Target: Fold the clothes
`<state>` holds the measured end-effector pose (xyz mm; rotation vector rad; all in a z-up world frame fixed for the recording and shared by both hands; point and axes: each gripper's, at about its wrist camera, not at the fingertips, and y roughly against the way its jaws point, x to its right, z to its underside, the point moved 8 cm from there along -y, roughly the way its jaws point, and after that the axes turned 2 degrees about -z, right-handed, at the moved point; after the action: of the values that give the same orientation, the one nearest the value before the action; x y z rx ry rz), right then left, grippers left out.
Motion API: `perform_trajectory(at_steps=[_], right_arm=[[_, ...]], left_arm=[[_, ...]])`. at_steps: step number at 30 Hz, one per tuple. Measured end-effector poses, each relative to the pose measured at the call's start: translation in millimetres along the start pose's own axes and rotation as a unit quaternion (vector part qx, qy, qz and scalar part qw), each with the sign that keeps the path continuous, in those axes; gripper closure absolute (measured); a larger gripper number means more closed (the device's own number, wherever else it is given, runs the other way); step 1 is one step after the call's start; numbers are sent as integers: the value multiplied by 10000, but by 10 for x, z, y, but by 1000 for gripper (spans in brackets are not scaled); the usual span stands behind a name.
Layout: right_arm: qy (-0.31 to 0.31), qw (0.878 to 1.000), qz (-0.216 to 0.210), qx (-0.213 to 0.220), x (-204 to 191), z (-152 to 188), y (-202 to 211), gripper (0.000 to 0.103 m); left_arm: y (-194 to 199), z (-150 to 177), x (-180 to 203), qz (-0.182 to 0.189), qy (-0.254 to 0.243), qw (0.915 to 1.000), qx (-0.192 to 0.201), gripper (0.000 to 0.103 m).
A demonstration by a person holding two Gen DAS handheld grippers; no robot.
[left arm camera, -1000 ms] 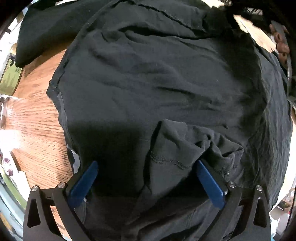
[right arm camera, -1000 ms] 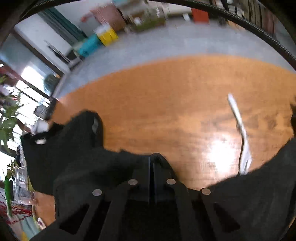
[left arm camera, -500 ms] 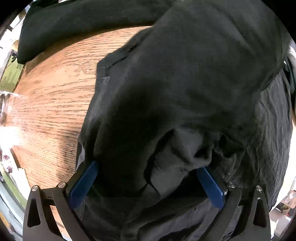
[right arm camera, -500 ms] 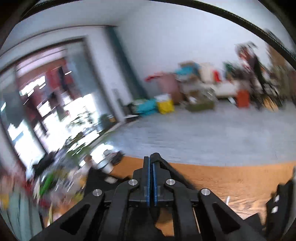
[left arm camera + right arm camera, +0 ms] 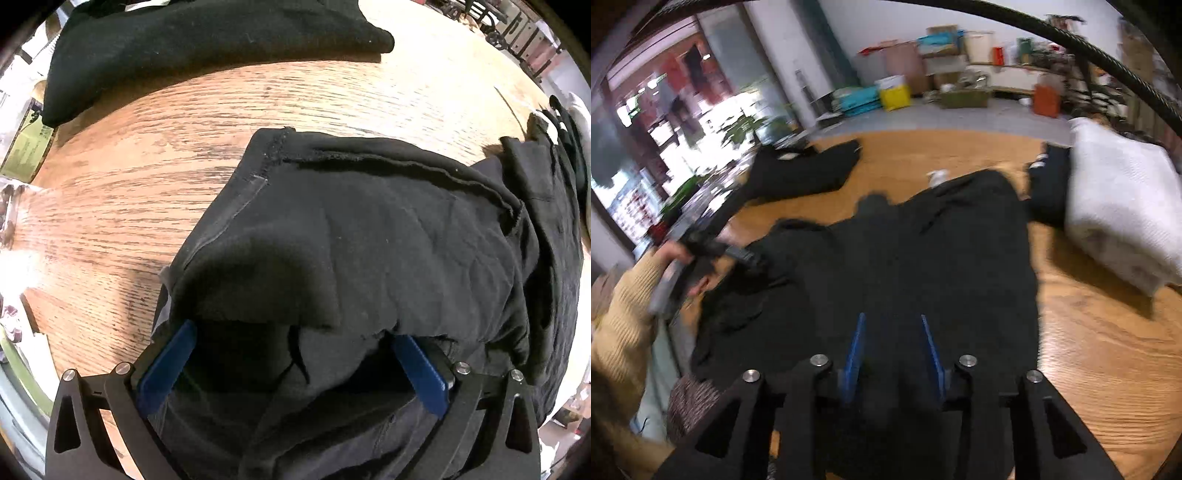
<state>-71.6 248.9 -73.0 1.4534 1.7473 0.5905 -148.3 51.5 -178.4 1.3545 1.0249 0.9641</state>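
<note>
A black garment (image 5: 388, 240) lies doubled over on the wooden table (image 5: 110, 206), its folded edge facing the bare wood. My left gripper (image 5: 291, 332) points straight down onto its near part, jaws wide open, blue pads on either side of a bunched fold. In the right wrist view the same garment (image 5: 923, 251) spreads across the table. My right gripper (image 5: 893, 316) hovers over its near edge with the jaws opening; the pads press on nothing. A hand in a yellow sleeve (image 5: 624, 314) holds the left gripper (image 5: 753, 262) at the garment's left edge.
A second black garment (image 5: 801, 173) lies at the far left of the table (image 5: 1108, 350), seen too in the left wrist view (image 5: 207, 44). A white folded cloth (image 5: 1123, 206) and a dark striped item (image 5: 1049, 177) sit at the right. Boxes clutter the floor beyond.
The garment's far half has been folded over toward my left gripper, baring the wood. My right gripper swung across with the cloth and went from shut to parted. The left gripper shifted slightly.
</note>
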Motion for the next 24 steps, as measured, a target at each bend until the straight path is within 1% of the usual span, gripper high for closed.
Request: perform_trajectory(at_steps=[1, 2, 4, 5, 7, 10, 11, 13, 14, 15, 16, 20, 21, 23, 24], right_arm=[[131, 9999, 47, 47, 4, -58, -52, 54], [329, 9994, 67, 36, -40, -132, -112, 48], [640, 9979, 112, -28, -171, -239, -292, 48], [749, 9971, 106, -114, -200, -269, -422, 46], [814, 9958, -79, -420, -240, -331, -777, 43], [609, 9945, -272, -804, -103, -361, -1053, 44], [538, 9944, -294, -857, -120, -366, -1182, 45], [359, 9948, -396, -867, -145, -384, -1364, 45], [266, 9948, -446, -871, -156, -391, -1446, 45], [172, 9949, -494, -866, -164, -393, -1492, 45], [101, 9949, -543, -848, -173, -392, -1522, 45], [-114, 9950, -670, -728, -177, -379, -1557, 44], [-139, 9951, -681, -697, -172, -374, -1548, 44], [-163, 9955, -679, -642, -165, -372, -1517, 45], [-166, 9957, -676, -617, -165, -375, -1501, 46]], left_arm=[[-67, -8, -3, 125, 49, 9999, -62, 9], [38, 34, 5, 400, 149, 9991, -47, 10], [261, 109, 17, 918, 338, 9952, 7, 11], [394, 113, 11, 1031, 403, 9938, 123, 11], [585, 75, 33, 1307, 625, 9892, 202, 17], [653, -75, 241, 2093, 1038, 9723, 6, 24], [607, -119, 341, 2263, 1213, 9664, -123, 25], [458, -207, 545, 2589, 1562, 9521, -456, 33], [367, -252, 644, 2750, 1713, 9439, -639, 36], [283, -302, 729, 2924, 1779, 9363, -789, 40], [207, -354, 803, 3047, 1826, 9303, -919, 40], [27, -567, 951, 2752, 1714, 9394, -1115, 43], [16, -584, 979, 2631, 1671, 9433, -1140, 45], [47, -602, 982, 2519, 1739, 9460, -1072, 57], [48, -600, 949, 2424, 1789, 9480, -1024, 68]])
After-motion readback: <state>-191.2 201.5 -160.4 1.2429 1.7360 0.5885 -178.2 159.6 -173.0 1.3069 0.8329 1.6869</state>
